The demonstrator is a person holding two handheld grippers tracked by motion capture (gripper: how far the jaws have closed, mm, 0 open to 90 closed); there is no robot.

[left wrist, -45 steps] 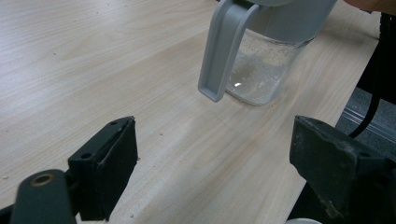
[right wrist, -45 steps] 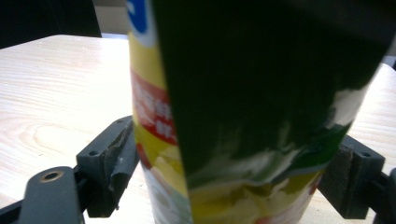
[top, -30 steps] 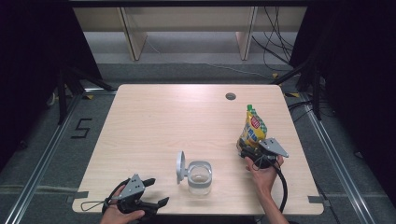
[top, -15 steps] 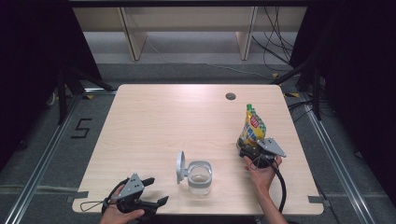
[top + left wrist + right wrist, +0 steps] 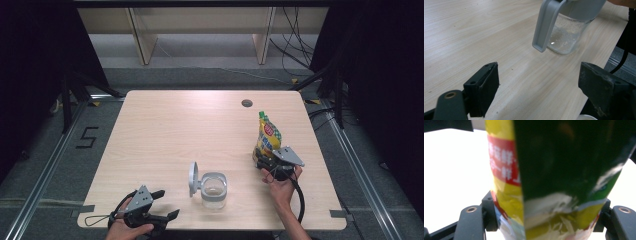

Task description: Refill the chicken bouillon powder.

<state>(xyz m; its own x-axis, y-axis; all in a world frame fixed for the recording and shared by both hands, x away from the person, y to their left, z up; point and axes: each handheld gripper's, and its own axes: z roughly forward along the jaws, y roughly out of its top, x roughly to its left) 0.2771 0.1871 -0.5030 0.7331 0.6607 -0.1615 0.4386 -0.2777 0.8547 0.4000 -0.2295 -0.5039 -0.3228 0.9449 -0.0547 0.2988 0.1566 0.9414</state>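
Observation:
A yellow and green stand-up pouch (image 5: pixel 267 137) with a red label stands upright at the right of the table. My right gripper (image 5: pixel 265 161) sits low around its base. In the right gripper view the pouch (image 5: pixel 549 182) stands between the jaws, which have just been closing, and both pads touch its sides. My left gripper (image 5: pixel 166 203) rests at the front left edge, open with nothing in it. Its jaws (image 5: pixel 539 75) point toward a clear jar (image 5: pixel 566 37) whose grey lid (image 5: pixel 546 25) is flipped open.
The jar (image 5: pixel 214 189) stands near the front middle of the wooden table (image 5: pixel 190 130), between the two hands. A round cable hole (image 5: pixel 247 103) lies at the back right. Wooden shelf legs (image 5: pixel 142 40) and floor cables (image 5: pixel 300 55) lie beyond the table.

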